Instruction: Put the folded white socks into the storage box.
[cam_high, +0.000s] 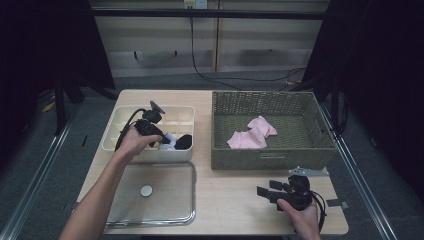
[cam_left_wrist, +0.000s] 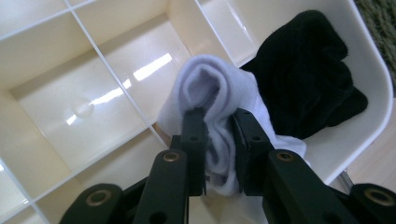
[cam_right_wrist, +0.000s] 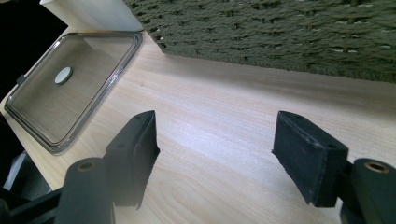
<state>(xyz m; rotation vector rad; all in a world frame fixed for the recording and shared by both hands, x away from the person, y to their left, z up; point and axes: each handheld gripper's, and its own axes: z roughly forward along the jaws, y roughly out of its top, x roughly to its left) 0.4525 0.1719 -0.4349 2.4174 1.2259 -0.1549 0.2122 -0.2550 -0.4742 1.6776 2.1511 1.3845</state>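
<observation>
Left gripper (cam_left_wrist: 217, 140), jaws clamped on a rolled white sock (cam_left_wrist: 210, 93) over the divided organiser (cam_high: 120, 116), beside a black sock (cam_left_wrist: 308, 70), apparently to seat it. Right gripper (cam_right_wrist: 215, 149) idles over the bench (cam_right_wrist: 224, 102), jaws wide apart, holding nothing.

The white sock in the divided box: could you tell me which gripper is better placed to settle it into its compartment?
Left: the left gripper grips the white sock; the right gripper is open.
</observation>
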